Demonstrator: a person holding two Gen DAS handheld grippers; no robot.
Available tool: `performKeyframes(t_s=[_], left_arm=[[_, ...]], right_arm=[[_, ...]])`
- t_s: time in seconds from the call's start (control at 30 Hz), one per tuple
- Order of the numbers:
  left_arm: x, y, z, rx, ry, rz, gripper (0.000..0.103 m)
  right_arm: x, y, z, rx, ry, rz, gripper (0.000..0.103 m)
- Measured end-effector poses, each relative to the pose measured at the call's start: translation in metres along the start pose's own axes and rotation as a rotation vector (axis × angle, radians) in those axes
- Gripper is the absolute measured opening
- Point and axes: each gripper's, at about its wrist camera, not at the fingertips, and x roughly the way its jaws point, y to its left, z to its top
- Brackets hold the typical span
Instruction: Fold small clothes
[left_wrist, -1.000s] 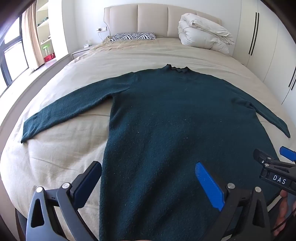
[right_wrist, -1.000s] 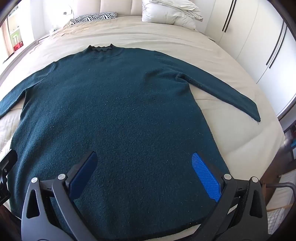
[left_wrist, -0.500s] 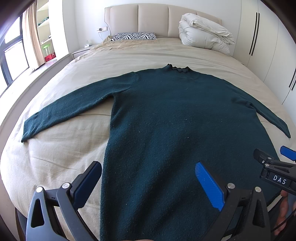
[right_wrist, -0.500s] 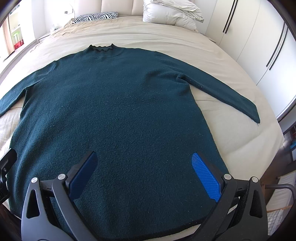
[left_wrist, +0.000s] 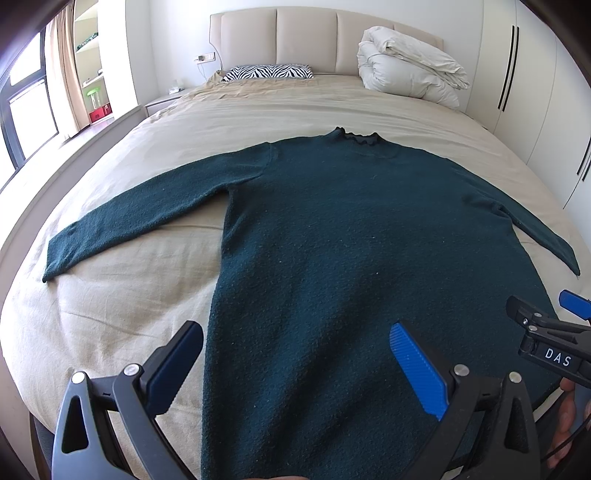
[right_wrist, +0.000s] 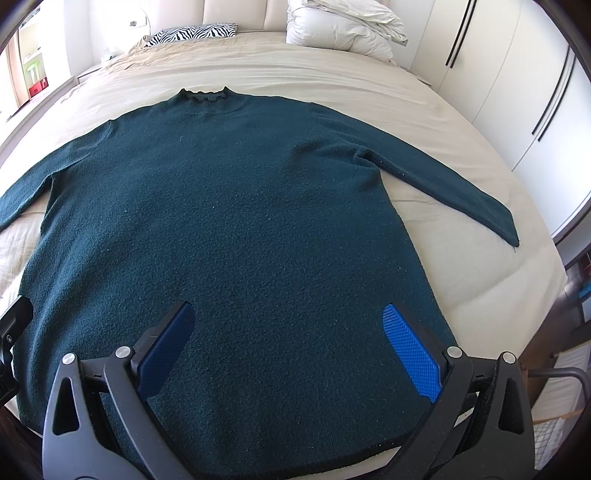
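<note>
A dark teal long-sleeved sweater (left_wrist: 351, 236) lies flat on the bed, collar away from me, both sleeves spread outward. It fills the right wrist view (right_wrist: 229, 229). My left gripper (left_wrist: 295, 332) is open and empty above the sweater's lower left side. My right gripper (right_wrist: 288, 317) is open and empty above the hem. The right gripper's tip also shows at the right edge of the left wrist view (left_wrist: 546, 321).
The beige bed sheet (left_wrist: 110, 314) surrounds the sweater. A zebra-print pillow (left_wrist: 267, 72) and a folded white duvet (left_wrist: 410, 74) lie by the headboard. White wardrobes (right_wrist: 517, 92) stand on the right; a window and shelves on the left.
Both views have shifted slightly; the sweater sits a little lower in the frames. Both grippers stay open and the sweater has not moved.
</note>
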Motion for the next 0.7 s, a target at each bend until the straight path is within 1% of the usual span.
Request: performKeyframes(t_s=[0.7], left_arm=[[-0.0003,-0.0007,-0.0011,-0.001,0.001,0.002,0.103]], right_arm=[[0.0017,0.0042,-0.0015,0.000,0.002,-0.002,0.103]])
